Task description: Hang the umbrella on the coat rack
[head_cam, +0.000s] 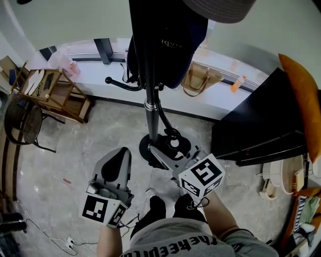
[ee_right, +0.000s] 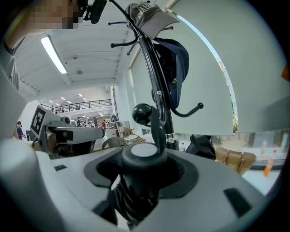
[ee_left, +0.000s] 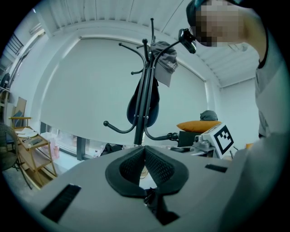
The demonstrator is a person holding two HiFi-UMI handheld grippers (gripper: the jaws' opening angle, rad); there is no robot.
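The left gripper (head_cam: 118,159) is near the person's knees, on the left. Its jaws are pressed together with nothing between them, which shows plainly in the left gripper view (ee_left: 145,156). The right gripper (head_cam: 170,153) is a little farther out, on the right. Its jaws are clamped tight on the folded black umbrella (ee_right: 131,199), with the umbrella's round pale end poking out between them. In the head view that end (head_cam: 174,144) sits just above the foot of the coat rack (head_cam: 150,115). Just past the umbrella, a low hook (ee_right: 142,113) with a ball tip curves out from the pole toward the person, very near the umbrella's end. Whether they touch cannot be told. Higher and farther, a dark blue cloth (head_cam: 160,40) and a grey hat (head_cam: 220,10) hang on the rack. The step in hand looks like bringing the umbrella up to that low hook. The next move probably calls for catching a part of the umbrella over the ball tip, then opening the right jaws slowly. No strap or loop shows, so which part would catch is unclear.
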